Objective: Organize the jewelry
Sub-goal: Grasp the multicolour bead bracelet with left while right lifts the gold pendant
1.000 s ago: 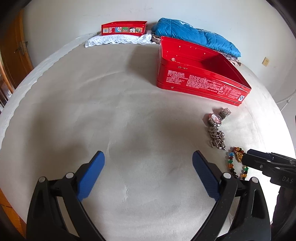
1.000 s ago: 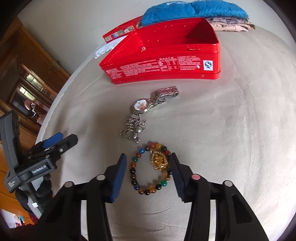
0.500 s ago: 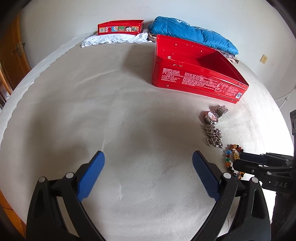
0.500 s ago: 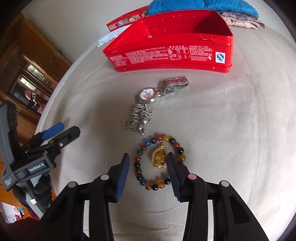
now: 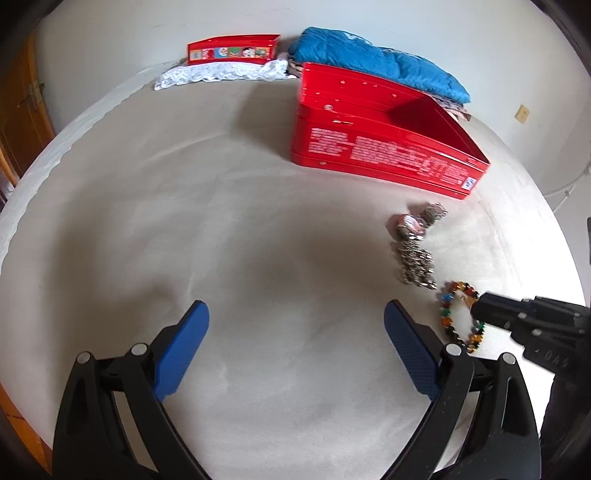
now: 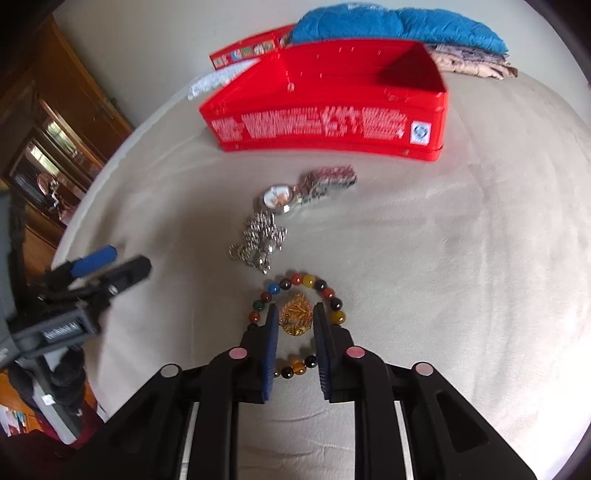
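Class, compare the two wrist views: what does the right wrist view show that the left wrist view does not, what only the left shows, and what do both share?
Only the right wrist view: the right gripper has just been closing on the gold pendant; wooden cabinet.

Only the left wrist view: the open left gripper over bare bedding; wall socket.

Both: red tin, watch, silver chain, bead bracelet, blue quilt.

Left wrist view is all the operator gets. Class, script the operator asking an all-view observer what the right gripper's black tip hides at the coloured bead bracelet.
Operator: What is the right gripper on?
Observer: A gold pendant. The jaws have just been closing, and the blue pads appear to press its sides.
Operator: And the multicoloured bead bracelet?
Observer: Both pads sit inside its ring, with beads outside them on either side.
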### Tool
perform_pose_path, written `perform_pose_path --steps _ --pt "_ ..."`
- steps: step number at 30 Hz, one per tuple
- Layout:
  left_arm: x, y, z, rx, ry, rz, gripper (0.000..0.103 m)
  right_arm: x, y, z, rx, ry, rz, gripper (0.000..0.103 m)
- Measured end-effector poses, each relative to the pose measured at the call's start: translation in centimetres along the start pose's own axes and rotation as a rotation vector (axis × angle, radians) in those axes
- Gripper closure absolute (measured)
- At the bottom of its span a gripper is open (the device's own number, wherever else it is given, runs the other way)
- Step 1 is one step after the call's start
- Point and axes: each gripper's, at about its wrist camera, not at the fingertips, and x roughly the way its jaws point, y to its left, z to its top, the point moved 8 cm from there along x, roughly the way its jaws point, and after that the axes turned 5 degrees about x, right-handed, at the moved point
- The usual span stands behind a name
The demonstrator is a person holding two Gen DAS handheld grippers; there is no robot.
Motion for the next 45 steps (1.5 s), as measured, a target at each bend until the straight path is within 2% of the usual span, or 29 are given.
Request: perform_pose_path --steps 5,10,14,22,24,26,28,31,33,34,36,37,39,45 --pt "-0.2 -2.7 0.1 0.031 0.013 -0.055 0.008 -2.3 -2.2 0.0 0.036 -0.046 -0.022 0.085" --pt "0.8 -7.5 -0.2 0.073 0.093 -0.158 0.009 -2.7 -5.2 -1.0 0.092 -0.047 -0.057 0.085" --pt "2.4 -10.7 -0.4 0.124 0.145 -0.155 0.010 -2.1 -6.9 -2.2 0.121 -0.026 -0.070 0.085" --pt "4.5 -12.8 -0.8 0.147 0.186 -0.103 0.011 -2.6 -8.2 -3.2 0.138 -0.036 -0.037 0.085" --pt "4.7 -12.7 -0.8 0.158 0.177 -0.075 0.028 -2.5 -8.3 -3.2 0.139 -0.036 -0.029 0.085" --pt "4.8 -12.5 -0.6 0.167 0.170 -0.050 0.038 -2.4 -8.3 -3.2 0.138 -0.039 -0.023 0.085" --pt "4.9 -12.3 -0.6 0.185 0.166 -0.031 0.043 -2.4 -8.3 -3.1 0.144 -0.042 -0.014 0.084" --pt "4.8 -11.9 -0.6 0.208 0.156 -0.007 0.058 -2.5 -8.4 -3.1 0.146 -0.043 -0.009 0.084" --pt "4.7 -11.3 -0.4 0.200 0.153 -0.008 0.074 -2.6 -8.4 -3.2 0.146 -0.042 -0.011 0.083" --pt "4.6 -10.9 -0.4 0.189 0.152 -0.009 0.079 -2.6 -8.4 -3.1 0.148 -0.042 -0.008 0.080" --pt "4.5 -9.8 -0.4 0.165 0.153 -0.019 0.095 -2.8 -8.3 -3.0 0.146 -0.047 -0.018 0.075" --pt "4.5 -9.5 -0.4 0.158 0.156 -0.027 0.095 -2.8 -8.4 -2.9 0.147 -0.051 -0.028 0.068" --pt "4.1 -8.5 -0.5 0.137 0.158 -0.047 0.096 -2.9 -8.4 -2.9 0.147 -0.052 -0.038 0.064" --pt "3.7 -5.8 -0.7 0.102 0.148 -0.036 0.095 -2.5 -8.2 -2.9 0.144 -0.033 -0.058 0.063"
